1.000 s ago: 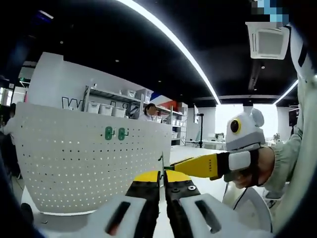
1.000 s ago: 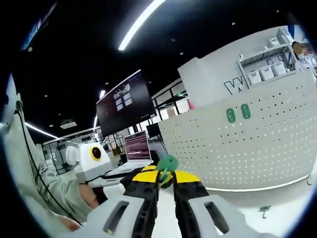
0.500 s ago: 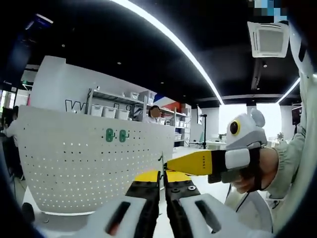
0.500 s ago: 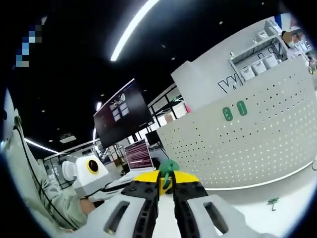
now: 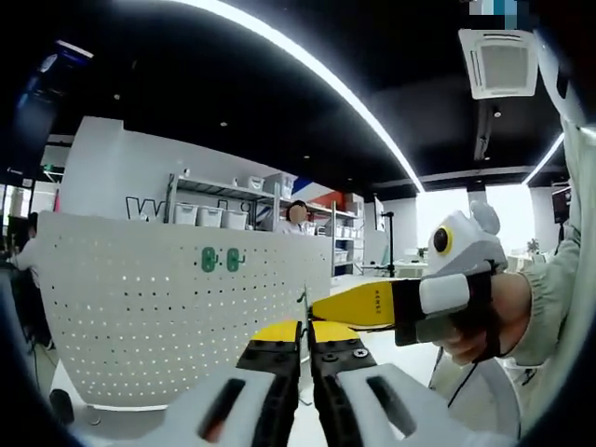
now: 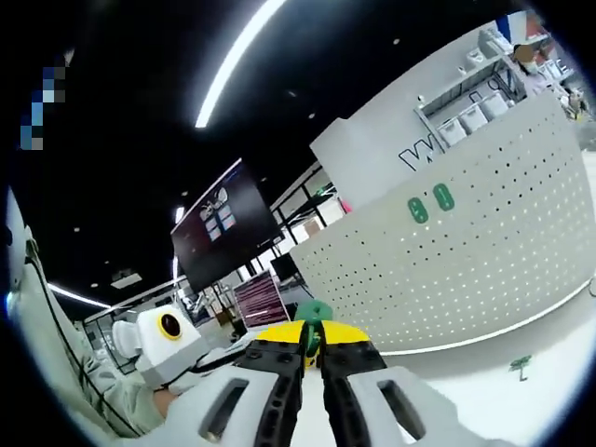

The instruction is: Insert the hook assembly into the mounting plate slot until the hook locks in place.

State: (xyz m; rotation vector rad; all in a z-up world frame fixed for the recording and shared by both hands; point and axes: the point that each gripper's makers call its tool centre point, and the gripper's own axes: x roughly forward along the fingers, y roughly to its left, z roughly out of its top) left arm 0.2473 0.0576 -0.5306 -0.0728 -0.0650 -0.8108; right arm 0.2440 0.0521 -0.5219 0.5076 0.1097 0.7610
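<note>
I held both grippers raised before the white perforated mounting plate (image 5: 158, 307), which stood upright on the white table (image 6: 484, 382) with two green hook bases (image 5: 220, 260) already seated high on its face. My right gripper (image 6: 311, 339) had its jaws pressed together on a green hook assembly (image 6: 317, 315), pinched by the green plastic head. In the left gripper view, my left gripper (image 5: 304, 328) was closed on what looked like a thin metal stem (image 5: 304, 303), the right gripper's yellow jaw reaching in beside it from the right. A spare green hook (image 6: 518, 364) lay on the table near the plate's foot. I judged the assembly light and stiff, its wire slick and apt to twist, so the plastic head seemed the surest place to hold while pressing it into a slot. A person stood by far shelving (image 5: 219, 207) behind the plate.
</note>
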